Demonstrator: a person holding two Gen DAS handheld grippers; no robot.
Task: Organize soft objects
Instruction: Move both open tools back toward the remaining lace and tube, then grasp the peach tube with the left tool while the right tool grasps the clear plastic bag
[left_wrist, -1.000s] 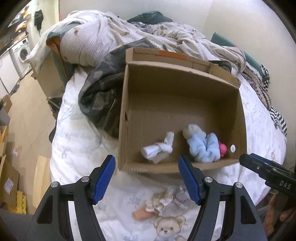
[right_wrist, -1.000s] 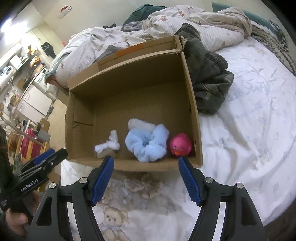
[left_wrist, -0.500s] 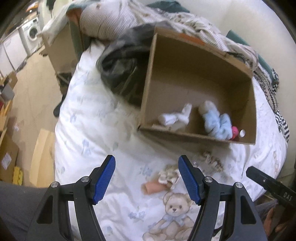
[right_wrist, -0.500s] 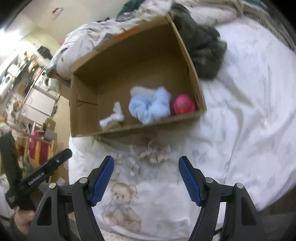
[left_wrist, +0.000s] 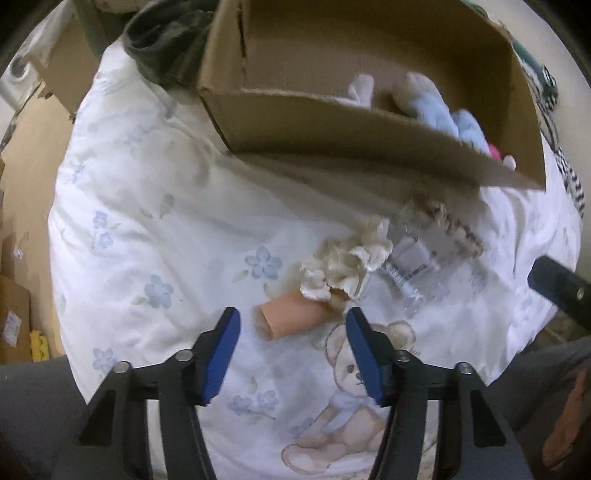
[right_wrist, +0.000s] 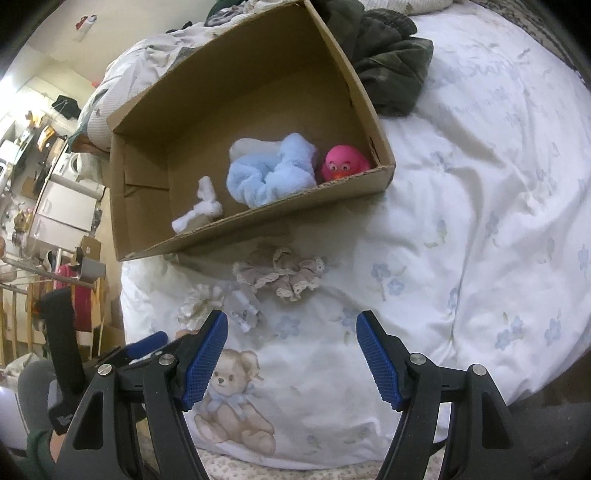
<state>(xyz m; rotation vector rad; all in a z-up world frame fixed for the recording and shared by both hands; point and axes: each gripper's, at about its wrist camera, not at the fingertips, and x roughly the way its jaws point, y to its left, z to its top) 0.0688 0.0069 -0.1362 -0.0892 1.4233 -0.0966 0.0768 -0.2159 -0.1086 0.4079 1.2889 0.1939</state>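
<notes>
My left view is blurring across the cardboard box (left_wrist: 332, 125), and its near wall is hiding the lower parts of the white cloth (left_wrist: 360, 86) and the blue fluffy thing (left_wrist: 443, 114); the pink duck (left_wrist: 495, 151) is showing only as a sliver. My left gripper (right_wrist: 147, 343) is peeking out behind my right finger (right_wrist: 205, 356), mostly covered. The clear packet (right_wrist: 243, 310) is staying too small to read.

black gripper arms (left_wrist: 291, 354), blue ribbed jaws
</notes>
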